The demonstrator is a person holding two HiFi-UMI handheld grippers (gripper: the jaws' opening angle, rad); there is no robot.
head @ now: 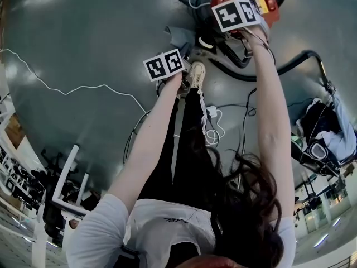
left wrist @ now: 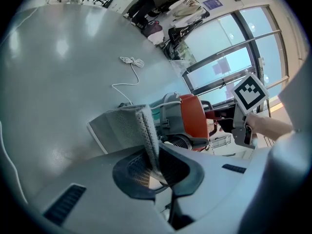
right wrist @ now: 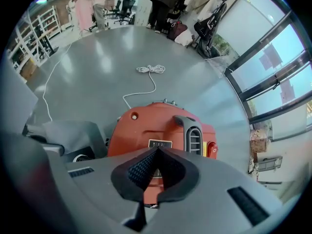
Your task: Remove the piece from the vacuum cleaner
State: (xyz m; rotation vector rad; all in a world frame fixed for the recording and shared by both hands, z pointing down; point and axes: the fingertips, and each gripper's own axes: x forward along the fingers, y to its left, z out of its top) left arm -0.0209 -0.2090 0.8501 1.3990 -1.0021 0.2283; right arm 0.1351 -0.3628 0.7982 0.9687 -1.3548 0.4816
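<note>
the left claw point(left wrist: 157, 168) is nearest. its jaws pinch the edge of the grey mesh piece point(left wrist: 122, 126), which stands up out of the pads and fans away toward 10 o'clock. in the head view that claw hangs just past the person's shoe point(head: 196, 74), at the end of an outstretched arm.

the piece is held low over the grey floor point(head: 83, 32). in the right gripper view it sits just beside the red vacuum point(right wrist: 146, 126), at the vacuum's 9 o'clock. i cannot tell whether the two touch.

the right claw point(right wrist: 157, 152) hangs over the vacuum's top. its jaws are pressed together at the tips with nothing between them. the red body and its grey handle point(right wrist: 192, 130) show right behind the pads. from the left claw, the right one is at 2 o'clock, past the vacuum.

in the head view a black hose point(head: 245, 74) curls off the vacuum's near side and runs toward 3 o'clock.

farther out, a white cable point(right wrist: 150, 71) lies coiled at 12 o'clock of the vacuum. beyond it, tall windows point(right wrist: 273, 67) run along the right side of the room. people point(right wrist: 163, 4) stand at the far end.
</note>
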